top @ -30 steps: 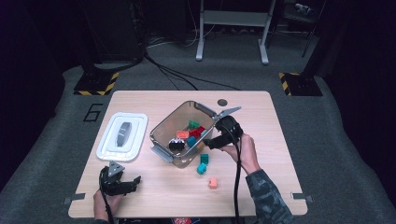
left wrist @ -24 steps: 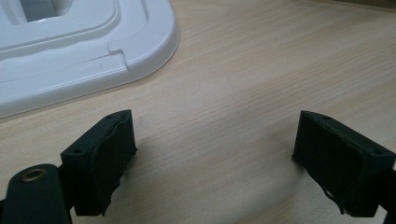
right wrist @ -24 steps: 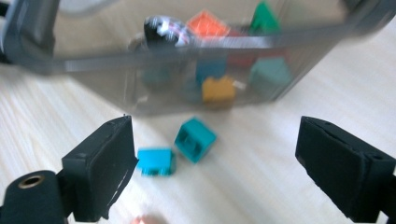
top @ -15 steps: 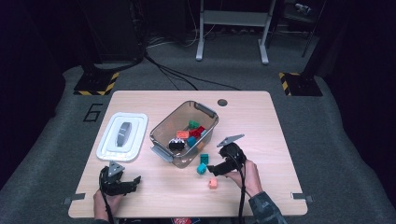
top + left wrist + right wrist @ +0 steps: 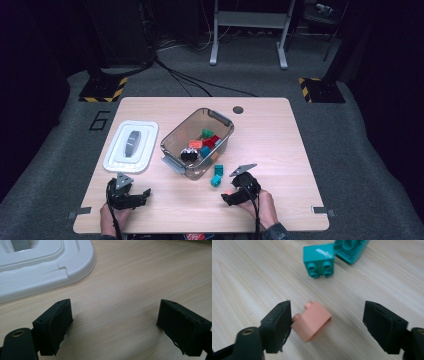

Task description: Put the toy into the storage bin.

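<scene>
A salmon brick (image 5: pixel 313 321) lies tilted on the wooden table between the jaws of my right gripper (image 5: pixel 328 315). Its studs touch the left jaw and a wide gap separates it from the other, so the gripper is open. The jaws have just been closing around the brick. From above, my right gripper (image 5: pixel 230 198) sits low at the table's front, just below two teal bricks (image 5: pixel 217 175). These teal bricks (image 5: pixel 319 261) lie just ahead of the jaws. My left gripper (image 5: pixel 144 193) rests open and empty at the front left, its jaws (image 5: pixel 112 325) over bare wood.
A clear bin (image 5: pixel 176 134) in the middle of the table holds several coloured bricks and a black object. Its white lid (image 5: pixel 145 131) lies to the left, with a corner of the lid (image 5: pixel 75 262) just ahead of my left gripper. A cable hole (image 5: pixel 238 109) sits at the back.
My right gripper came away from the bin, moved toward the front edge and sank to the table, so the salmon brick now sits between its jaws. The left gripper has stayed put.
</scene>
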